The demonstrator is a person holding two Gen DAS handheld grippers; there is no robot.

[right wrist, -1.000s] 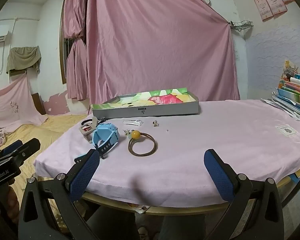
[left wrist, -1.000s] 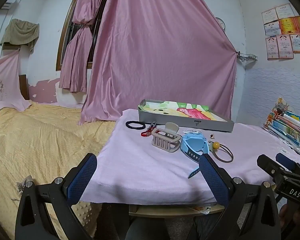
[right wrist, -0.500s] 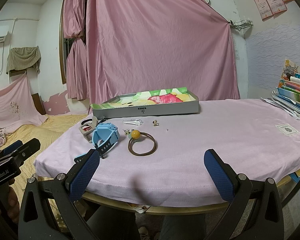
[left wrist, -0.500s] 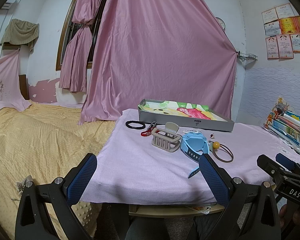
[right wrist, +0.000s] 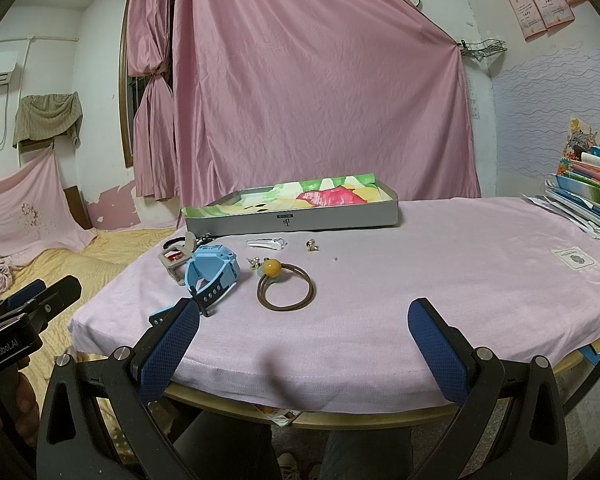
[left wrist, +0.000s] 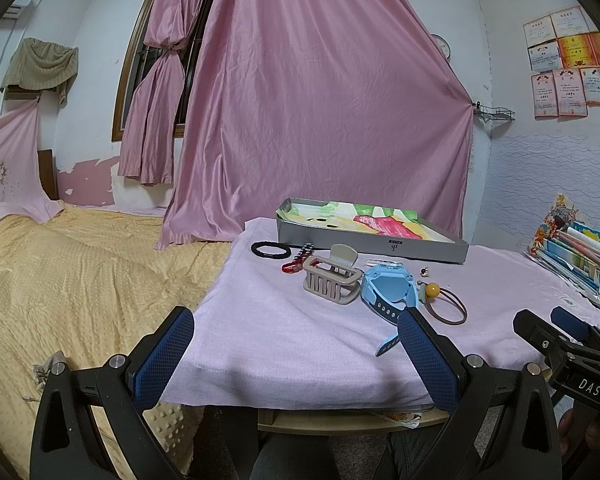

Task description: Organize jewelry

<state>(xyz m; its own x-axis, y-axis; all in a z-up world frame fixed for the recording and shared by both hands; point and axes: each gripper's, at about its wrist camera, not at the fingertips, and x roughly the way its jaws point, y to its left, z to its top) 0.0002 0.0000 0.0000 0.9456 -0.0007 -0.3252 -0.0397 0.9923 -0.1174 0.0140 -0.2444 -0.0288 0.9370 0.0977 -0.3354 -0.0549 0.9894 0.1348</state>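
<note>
Pink cloth (right wrist: 440, 272) carries your jewelry: watch (right wrist: 212, 270), hair tie (right wrist: 286, 286) and claw clip (left wrist: 330, 280) lie clustered before the tray (right wrist: 300, 220). Your left gripper (left wrist: 292, 344) and right gripper (right wrist: 304, 332) hover wide apart, empty.

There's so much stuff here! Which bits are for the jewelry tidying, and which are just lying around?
For the job: grey tray, blue watch, beige claw clip, brown hair tie with yellow bead, black hair tie, white clip, small earrings.

Just lying about: stacked books, yellow bedspread, pink curtain.
</note>
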